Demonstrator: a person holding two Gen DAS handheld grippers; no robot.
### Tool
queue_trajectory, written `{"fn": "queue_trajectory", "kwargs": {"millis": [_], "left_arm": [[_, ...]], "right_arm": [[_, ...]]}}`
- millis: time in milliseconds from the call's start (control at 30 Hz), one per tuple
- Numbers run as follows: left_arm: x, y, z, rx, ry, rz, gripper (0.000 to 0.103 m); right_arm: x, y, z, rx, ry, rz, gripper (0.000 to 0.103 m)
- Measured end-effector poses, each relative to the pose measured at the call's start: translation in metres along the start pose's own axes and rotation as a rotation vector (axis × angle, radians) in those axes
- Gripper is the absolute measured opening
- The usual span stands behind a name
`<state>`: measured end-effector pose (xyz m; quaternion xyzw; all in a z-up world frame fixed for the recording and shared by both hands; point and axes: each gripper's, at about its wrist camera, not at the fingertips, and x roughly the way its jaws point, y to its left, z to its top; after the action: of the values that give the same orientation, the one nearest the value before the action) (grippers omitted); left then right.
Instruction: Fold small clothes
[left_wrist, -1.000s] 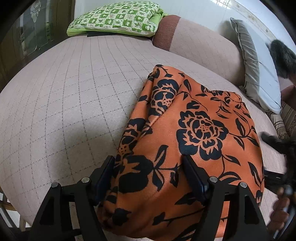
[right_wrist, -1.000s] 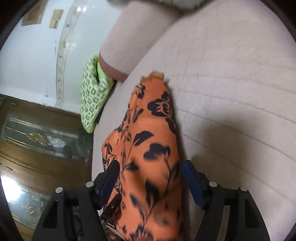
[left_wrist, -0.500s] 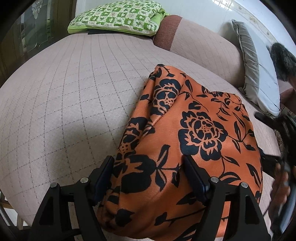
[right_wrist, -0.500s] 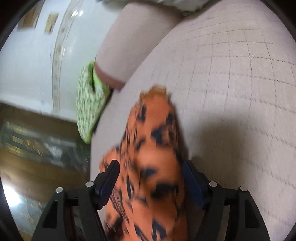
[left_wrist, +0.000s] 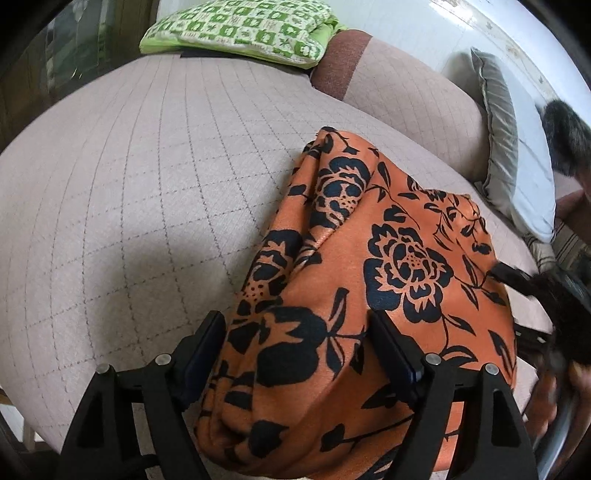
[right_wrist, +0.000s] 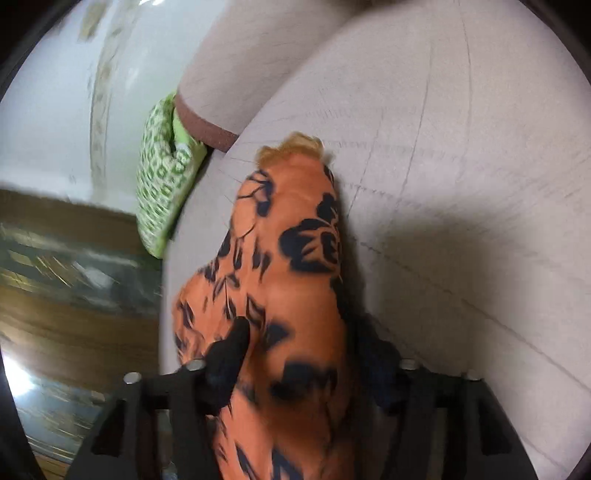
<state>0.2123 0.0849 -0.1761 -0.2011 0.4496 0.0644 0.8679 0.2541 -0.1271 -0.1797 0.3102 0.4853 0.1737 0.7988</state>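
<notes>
— How do the tongs stand?
— The left tongs (left_wrist: 295, 347) sit spread apart, the orange floral cloth (left_wrist: 373, 280) bunched between their fingers. The right tongs (right_wrist: 299, 354) straddle its other end; whether they pinch it, I cannot tell.
— And beyond them?
— Bare quilted sofa seat (left_wrist: 147, 177) lies left of the left tongs; a green pillow (left_wrist: 240, 26) sits far ahead at the seat's edge.

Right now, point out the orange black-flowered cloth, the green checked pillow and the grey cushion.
orange black-flowered cloth (left_wrist: 406, 258), left wrist view, on its large flower.
green checked pillow (left_wrist: 240, 26), left wrist view, top face.
grey cushion (left_wrist: 502, 122), left wrist view, its upper part.
</notes>
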Motion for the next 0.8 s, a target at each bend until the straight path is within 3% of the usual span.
{"fn": "queue_trajectory", "kwargs": {"millis": [100, 167, 233, 300, 333, 367, 433, 500, 533, 567, 600, 633, 700, 800], "left_arm": [[-0.003, 0.002, -0.001, -0.014, -0.001, -0.003, 0.082], [-0.004, 0.003, -0.002, -0.014, 0.0, -0.003, 0.082], [-0.004, 0.003, -0.003, -0.008, -0.006, 0.0, 0.082], [-0.005, 0.002, -0.006, -0.005, -0.012, 0.004, 0.084], [-0.005, 0.001, -0.007, 0.001, -0.004, 0.002, 0.085], [-0.005, -0.002, -0.007, 0.005, -0.006, 0.004, 0.085], [-0.009, -0.003, -0.012, 0.021, -0.034, 0.024, 0.086], [-0.01, -0.004, -0.013, 0.032, -0.042, 0.028, 0.086], [-0.01, -0.003, -0.013, 0.03, -0.038, 0.027, 0.086], [-0.01, -0.003, -0.013, 0.023, -0.036, 0.024, 0.086], [-0.01, -0.002, -0.012, 0.015, -0.031, 0.022, 0.086], [-0.011, -0.002, -0.012, 0.008, -0.027, 0.021, 0.086], [-0.016, 0.0, -0.008, -0.007, -0.023, -0.007, 0.086], [-0.048, 0.02, 0.002, -0.059, -0.131, -0.07, 0.086]], "right_arm": [[-0.039, 0.024, -0.016, -0.092, -0.077, 0.004, 0.064], [-0.057, 0.043, -0.03, -0.136, -0.081, 0.076, 0.064], [-0.057, 0.05, -0.046, -0.163, -0.034, 0.155, 0.065], [-0.018, 0.034, -0.061, -0.156, 0.103, 0.046, 0.067], [-0.003, 0.017, -0.065, -0.106, 0.139, 0.025, 0.065], [-0.012, 0.004, -0.063, -0.02, 0.079, 0.034, 0.045], [-0.027, 0.009, -0.059, 0.013, 0.09, 0.051, 0.039], [-0.048, 0.034, -0.061, -0.083, 0.057, 0.004, 0.048], [-0.055, 0.045, -0.064, -0.129, 0.052, 0.037, 0.051], [-0.06, 0.053, -0.068, -0.156, 0.049, 0.085, 0.062], [-0.059, 0.051, -0.071, -0.165, 0.048, 0.103, 0.071], [-0.05, 0.048, -0.077, -0.175, 0.067, 0.079, 0.075], [-0.017, 0.029, -0.09, -0.184, 0.177, -0.018, 0.077], [-0.033, 0.036, -0.092, -0.201, 0.141, -0.025, 0.076]]}}
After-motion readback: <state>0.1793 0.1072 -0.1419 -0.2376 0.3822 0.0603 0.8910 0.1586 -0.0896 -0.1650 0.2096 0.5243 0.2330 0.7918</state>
